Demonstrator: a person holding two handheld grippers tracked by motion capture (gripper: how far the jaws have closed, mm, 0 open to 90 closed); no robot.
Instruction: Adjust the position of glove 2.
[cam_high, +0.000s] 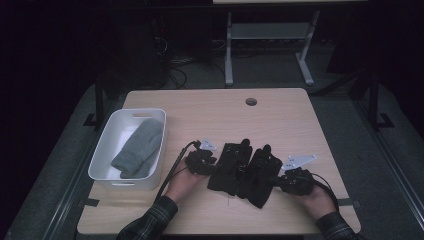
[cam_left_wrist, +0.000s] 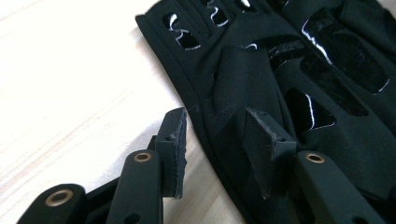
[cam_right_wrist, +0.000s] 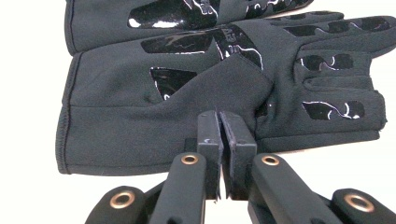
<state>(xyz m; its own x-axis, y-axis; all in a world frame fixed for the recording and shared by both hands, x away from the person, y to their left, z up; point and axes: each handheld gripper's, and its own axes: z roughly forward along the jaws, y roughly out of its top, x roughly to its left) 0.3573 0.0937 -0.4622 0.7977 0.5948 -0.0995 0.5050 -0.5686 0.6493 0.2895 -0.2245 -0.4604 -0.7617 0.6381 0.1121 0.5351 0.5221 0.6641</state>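
A white bin (cam_high: 106, 155) at the table's (cam_high: 280, 120) left holds what looks like grey gloves (cam_high: 139, 148). Two black gloves (cam_high: 245, 167) lie mid-table; the left gripper (cam_left_wrist: 219, 135) gapes beside one, the right gripper (cam_right_wrist: 219, 135) pinches the other's edge.

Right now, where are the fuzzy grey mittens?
In the high view, the grey knitted mittens lie inside the white plastic bin at the table's left edge, left of the black gloves and both grippers.
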